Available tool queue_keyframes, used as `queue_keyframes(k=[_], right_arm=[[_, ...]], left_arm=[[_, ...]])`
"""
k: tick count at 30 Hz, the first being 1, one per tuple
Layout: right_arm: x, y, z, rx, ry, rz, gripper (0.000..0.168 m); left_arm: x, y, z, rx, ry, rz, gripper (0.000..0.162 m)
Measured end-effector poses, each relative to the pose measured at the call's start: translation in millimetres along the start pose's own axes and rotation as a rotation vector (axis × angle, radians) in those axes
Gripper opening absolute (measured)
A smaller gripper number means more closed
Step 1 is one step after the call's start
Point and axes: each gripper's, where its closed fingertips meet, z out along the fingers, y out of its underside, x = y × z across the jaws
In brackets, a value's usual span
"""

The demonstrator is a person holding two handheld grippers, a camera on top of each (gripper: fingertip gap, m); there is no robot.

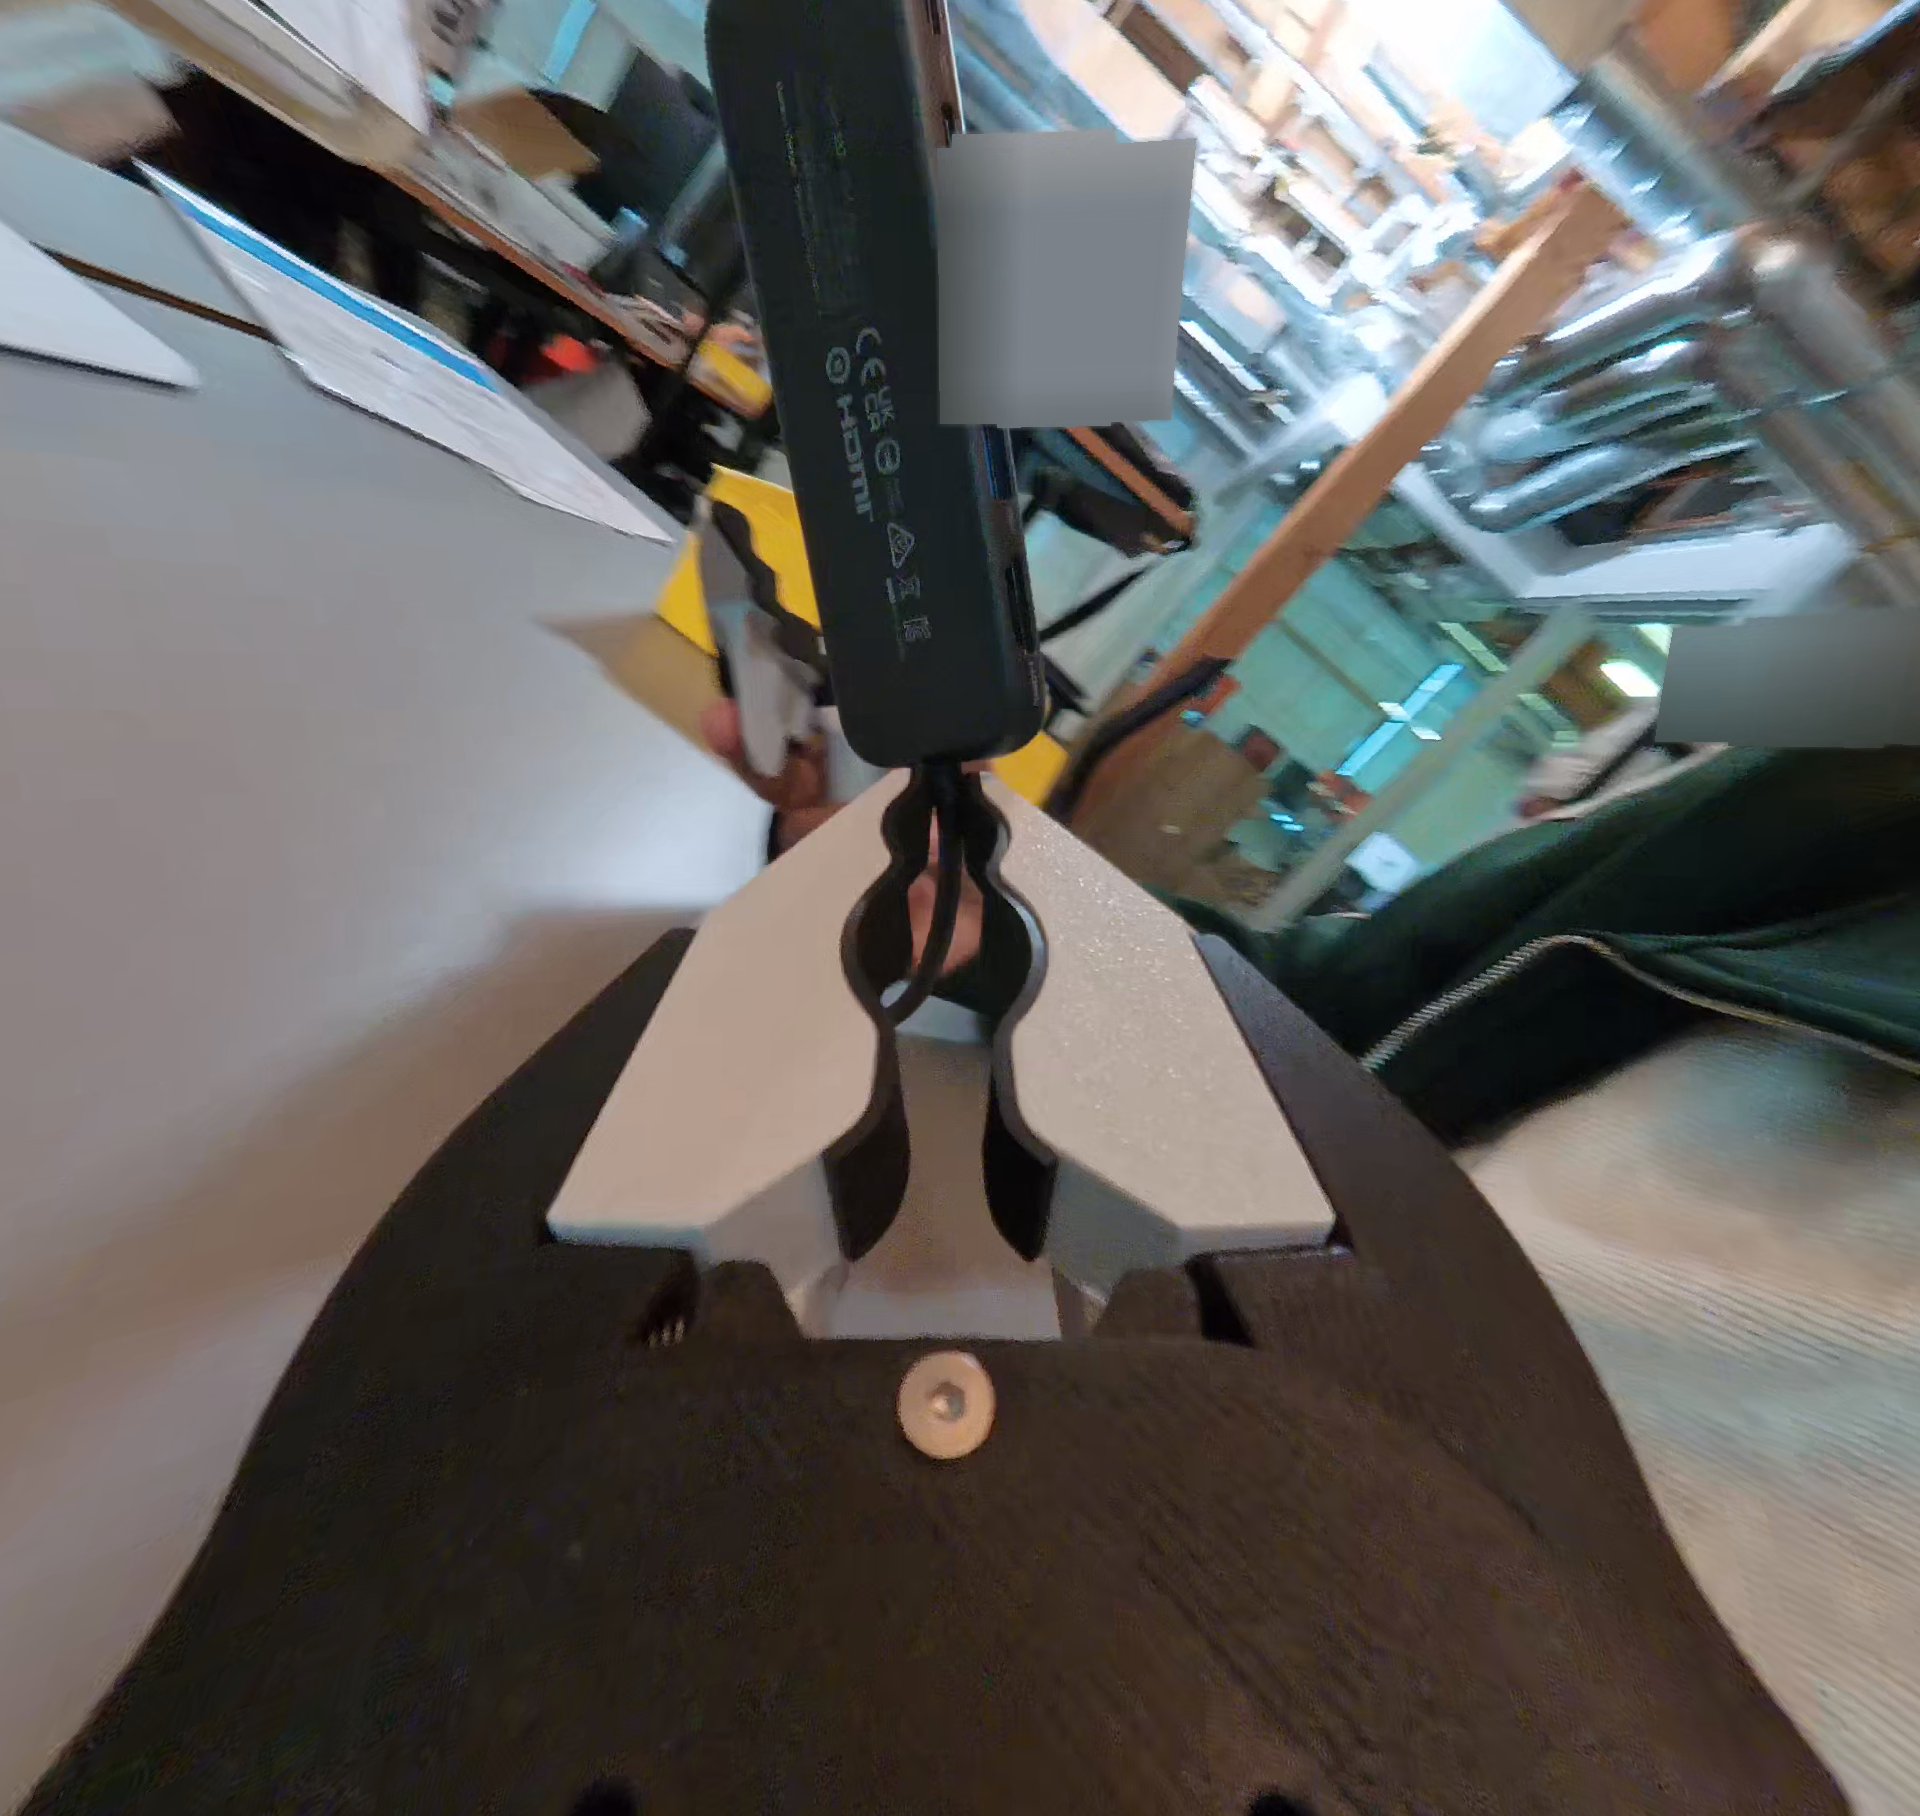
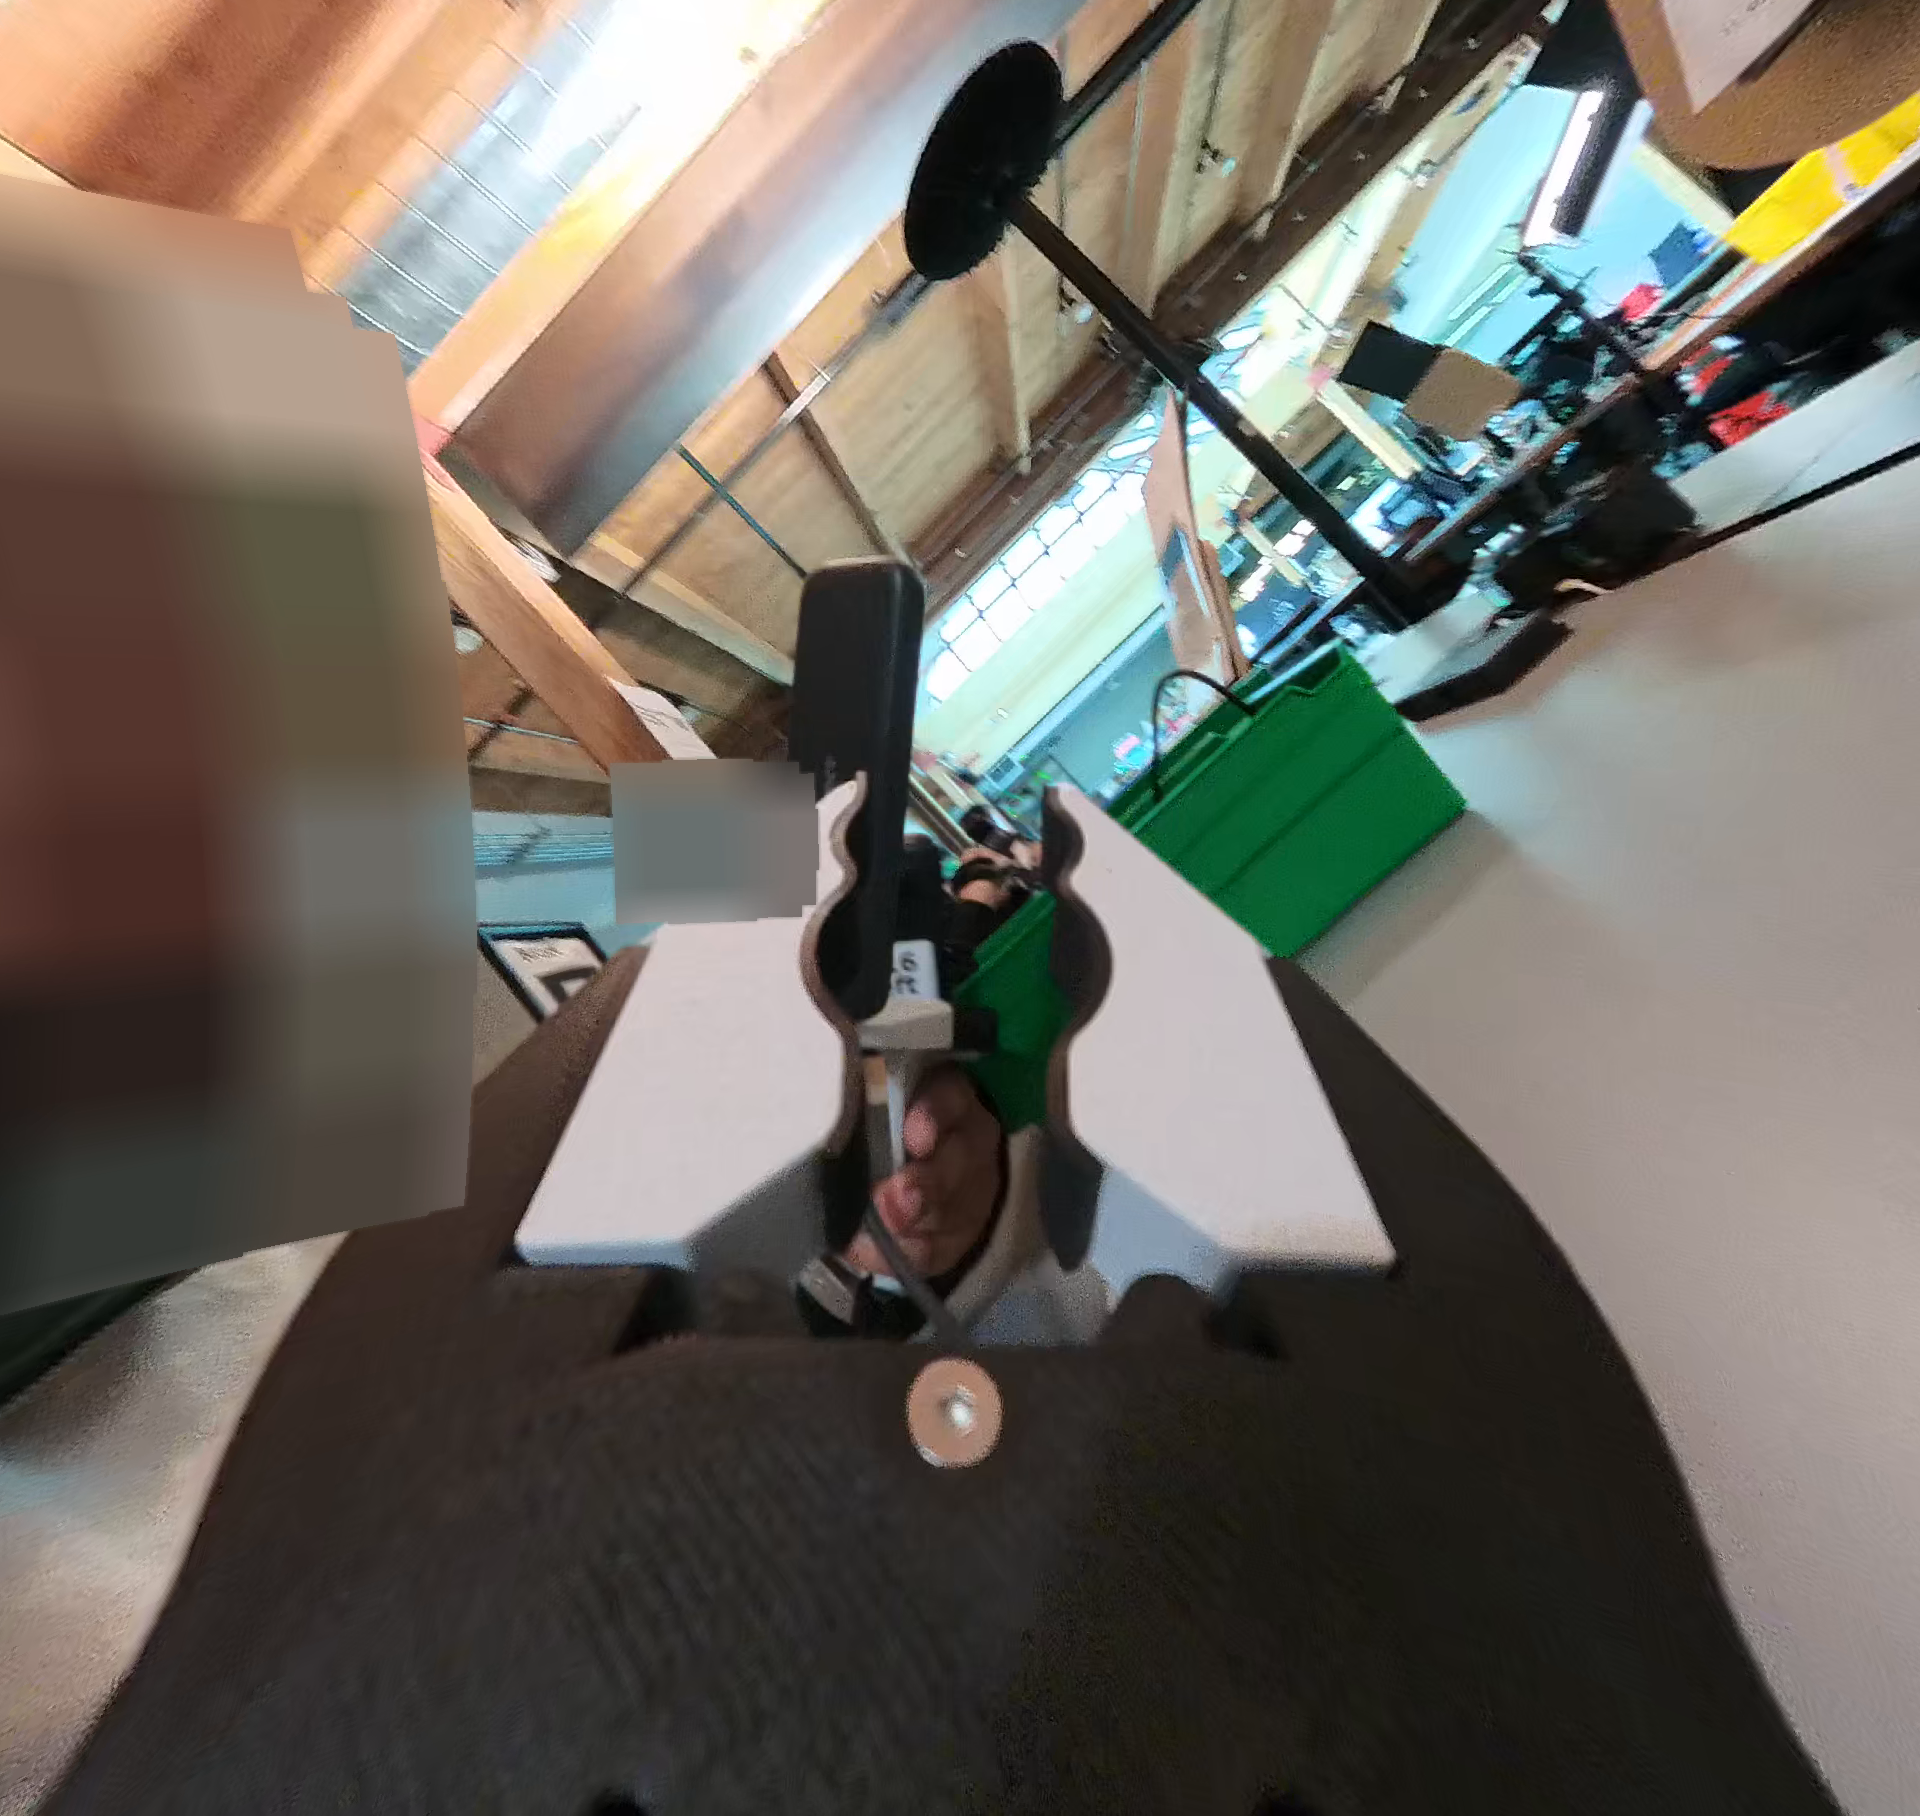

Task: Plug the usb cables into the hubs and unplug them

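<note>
White table [image 1: 260, 831] ran under both my grippers, tilted hard in both views. A green bin [image 2: 1288, 821] sat on it ahead of my right side, a black stand with a round disc [image 2: 982, 161] rising beyond it. A dark green jacket [image 1: 1662, 945] lay on the table to the right in the left wrist view. Papers with a blue stripe [image 1: 416, 364] lay far left on the table.

The dark grey hub [image 1: 862, 353] stood up off the table, pointing away from my left gripper [image 1: 940, 790], ports along its right edge. My left fingers were pinched nearly together on the hub's black cable [image 1: 940, 893] right where it leaves the hub body, so the hub hung held by that cable end.

My right gripper [image 2: 951, 810] was spread apart, the gap plain. The same hub [image 2: 862, 727], edge-on, rested against the left finger's inner side; I couldn't tell whether the other finger touched it. My other gripper showed far off in that gap.
</note>
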Motion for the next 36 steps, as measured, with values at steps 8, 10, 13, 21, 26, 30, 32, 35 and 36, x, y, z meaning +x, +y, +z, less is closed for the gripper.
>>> queue_keyframes(k=[8, 10, 13, 21, 26, 30, 32, 35, 36], right_arm=[[-10, 54, 29, -0.278, 0.152, -0.295, 0.038], [-13, 61, 34, -0.301, 0.178, -0.338, 0.042], [-10, 67, 36, -0.323, 0.233, -0.384, 0.048], [13, 74, 26, -0.380, 0.402, -0.393, 0.044], [13, 75, 23, -0.380, 0.376, -0.320, 0.038], [10, 74, 22, -0.397, 0.356, -0.328, 0.036], [11, 73, 21, -0.402, 0.354, -0.330, 0.019], [8, 73, 21, -0.406, 0.330, -0.316, 0.011], [8, 73, 21, -0.411, 0.332, -0.327, 0.011]], left_arm=[[-39, -16, -16, 0.037, -0.376, 0.292, 0.004], [-44, -16, -19, 0.025, -0.431, 0.337, 0.004], [-50, -9, -18, -0.039, -0.495, 0.413, 0.004], [-60, 18, -11, -0.272, -0.639, 0.724, 0.005], [-61, 20, -10, -0.276, -0.640, 0.767, 0.005], [-56, 12, -10, -0.182, -0.572, 0.625, 0.013], [-53, 9, -10, -0.140, -0.516, 0.533, 0.015], [-48, 5, -11, -0.087, -0.446, 0.405, 0.014], [-47, 2, -11, -0.062, -0.429, 0.373, 0.016]])
